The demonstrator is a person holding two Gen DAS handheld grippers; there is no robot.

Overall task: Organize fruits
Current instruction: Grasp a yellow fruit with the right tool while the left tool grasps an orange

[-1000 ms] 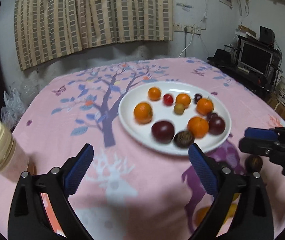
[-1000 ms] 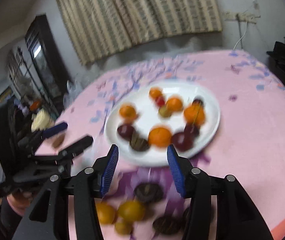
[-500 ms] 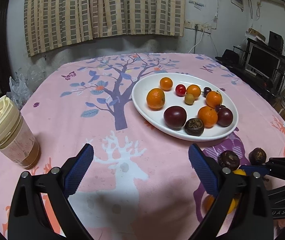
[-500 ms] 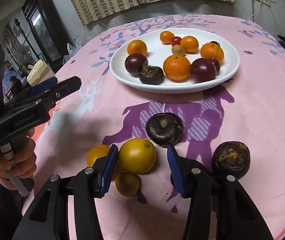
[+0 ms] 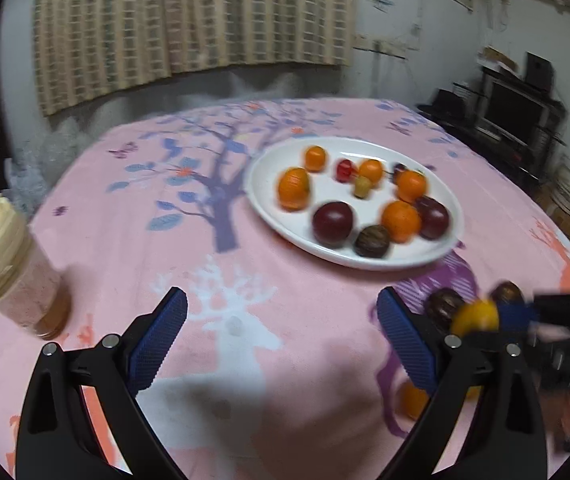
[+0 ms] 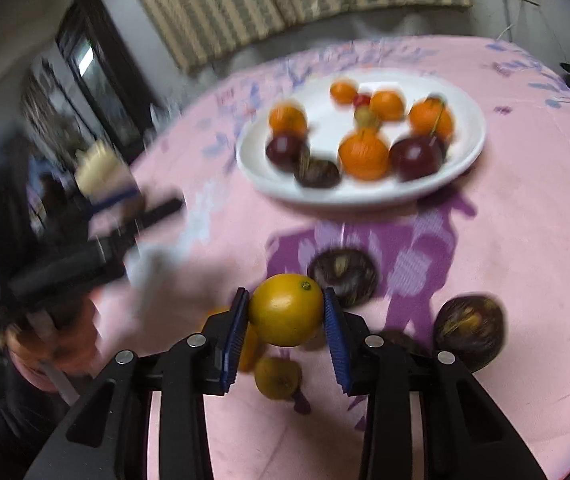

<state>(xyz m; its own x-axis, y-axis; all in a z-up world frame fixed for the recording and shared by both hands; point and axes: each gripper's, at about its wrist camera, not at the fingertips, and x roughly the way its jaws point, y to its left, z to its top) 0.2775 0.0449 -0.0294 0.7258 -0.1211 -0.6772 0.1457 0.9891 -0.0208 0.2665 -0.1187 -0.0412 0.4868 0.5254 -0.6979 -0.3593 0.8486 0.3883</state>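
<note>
**Fruit in the grip above a pink table**

Fingers of our right gripper (image 6: 286, 322) press both sides of a yellow-orange citrus fruit (image 6: 286, 309), the blue pads touching its skin and the fruit raised clear of the cloth. Beneath it lie a smaller yellow fruit (image 6: 278, 377) and an orange one (image 6: 249, 346) partly hidden by the pad. Just beyond sits a dark wrinkled fruit (image 6: 343, 276), with a second dark fruit (image 6: 469, 332) off to the right. Our left gripper (image 5: 283, 338) hangs with its jaws spread wide and nothing between them, over the white deer printed on the pink tablecloth (image 5: 245, 280). Farther out, the white plate (image 6: 473, 136) carries oranges, dark red plums, one dark wrinkled fruit and a small red fruit; motion blur softens them all. At the left edge of the table stands a jar with a cream lid (image 5: 9, 272). A striped curtain (image 5: 189, 24) hangs on the wall behind the table.
</note>
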